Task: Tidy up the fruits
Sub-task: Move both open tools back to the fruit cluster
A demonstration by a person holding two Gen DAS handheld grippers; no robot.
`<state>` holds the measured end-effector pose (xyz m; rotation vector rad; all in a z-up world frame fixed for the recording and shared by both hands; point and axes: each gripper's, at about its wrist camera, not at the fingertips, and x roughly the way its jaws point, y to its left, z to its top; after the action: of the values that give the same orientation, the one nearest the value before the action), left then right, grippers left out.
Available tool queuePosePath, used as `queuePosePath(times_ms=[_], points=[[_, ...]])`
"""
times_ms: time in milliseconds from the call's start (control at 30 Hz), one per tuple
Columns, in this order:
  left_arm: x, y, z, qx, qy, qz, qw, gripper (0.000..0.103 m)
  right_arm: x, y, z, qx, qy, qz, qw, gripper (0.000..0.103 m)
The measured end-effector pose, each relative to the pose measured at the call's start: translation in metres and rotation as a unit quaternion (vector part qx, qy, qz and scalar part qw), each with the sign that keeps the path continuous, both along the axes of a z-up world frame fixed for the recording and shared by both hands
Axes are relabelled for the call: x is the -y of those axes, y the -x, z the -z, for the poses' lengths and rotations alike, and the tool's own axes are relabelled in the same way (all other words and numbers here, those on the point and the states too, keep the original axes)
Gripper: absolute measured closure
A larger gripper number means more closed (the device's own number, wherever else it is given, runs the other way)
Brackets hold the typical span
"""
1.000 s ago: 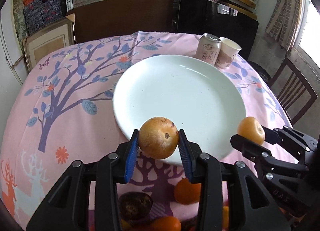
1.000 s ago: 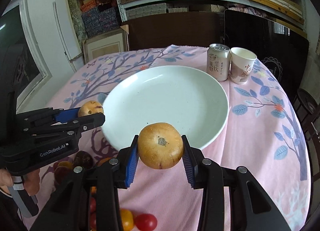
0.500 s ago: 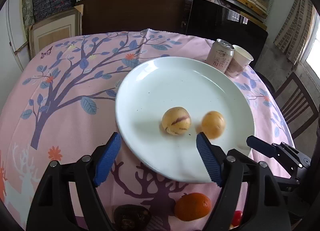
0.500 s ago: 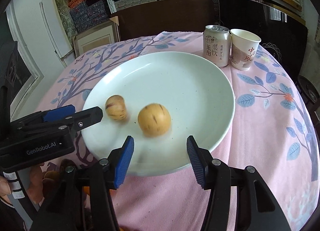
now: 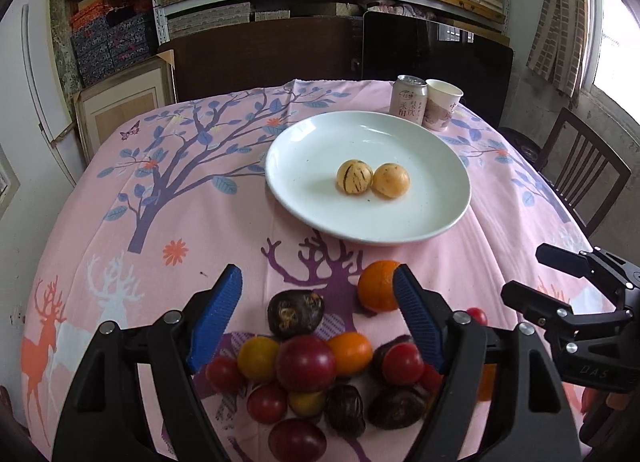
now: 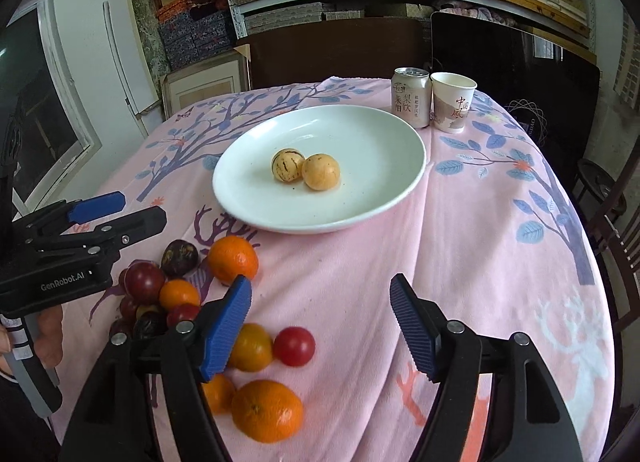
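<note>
Two yellow round fruits, one striped point(image 5: 354, 177) point(image 6: 287, 164) and one plain point(image 5: 391, 180) point(image 6: 320, 172), lie touching in the middle of the white plate point(image 5: 320, 198) point(image 6: 372, 198). My left gripper point(image 5: 318, 314) is open and empty above a pile of red, orange and dark fruits point(image 5: 306, 362) at the table's near edge. An orange point(image 5: 378, 290) point(image 6: 233, 259) lies by its right finger. My right gripper point(image 6: 320, 324) is open and empty above the cloth, with a red tomato point(image 6: 294, 345) and an orange point(image 6: 267, 410) at its left finger.
A drink can point(image 6: 411, 97) and a paper cup point(image 6: 453, 107) stand behind the plate. The pink patterned tablecloth point(image 6: 480, 242) covers the round table. A wooden chair point(image 5: 580, 174) stands to the right. Shelves and a dark cabinet are behind.
Both grippers opened and let their yellow fruits go onto the plate. Both then drew back toward the near edge, over the fruit pile. The two fruits rolled together and lie still.
</note>
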<state>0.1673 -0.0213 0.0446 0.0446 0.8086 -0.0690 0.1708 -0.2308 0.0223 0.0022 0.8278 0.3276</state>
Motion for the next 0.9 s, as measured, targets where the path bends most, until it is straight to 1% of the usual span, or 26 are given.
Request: queuePosePath(times_ms=[133, 233, 333, 467, 700, 800, 900], points=[[-0.007, 0.021, 0.003, 0.001, 0.001, -0.006, 1.0, 0.027, -0.001, 0.025, 0.003, 0.001, 0.003, -0.007, 1.0, 0.028], [-0.011, 0.034, 0.003, 0.005, 0.002, -0.005, 1.0, 0.027, -0.005, 0.042, 0.008, 0.0, 0.017, -0.017, 1.0, 0.028], [-0.015, 0.044, 0.006, 0.004, -0.002, -0.004, 1.0, 0.023, -0.008, 0.056, 0.014, -0.005, 0.03, -0.03, 0.999, 0.028], [-0.022, 0.056, 0.012, 0.007, -0.009, -0.003, 0.9999, 0.023, -0.01, 0.069, 0.025, -0.016, 0.053, -0.036, 0.998, 0.028], [-0.051, 0.078, 0.027, -0.01, 0.007, -0.013, 0.9998, 0.023, -0.016, 0.077, 0.047, -0.037, 0.085, -0.055, 0.994, 0.029], [-0.062, 0.088, 0.032, -0.013, 0.01, -0.017, 0.9997, 0.023, -0.023, 0.072, 0.054, -0.045, 0.091, -0.062, 0.993, 0.029], [-0.069, 0.096, 0.036, -0.02, 0.013, -0.014, 0.9996, 0.023, -0.03, 0.064, 0.058, -0.042, 0.092, -0.063, 0.993, 0.029]])
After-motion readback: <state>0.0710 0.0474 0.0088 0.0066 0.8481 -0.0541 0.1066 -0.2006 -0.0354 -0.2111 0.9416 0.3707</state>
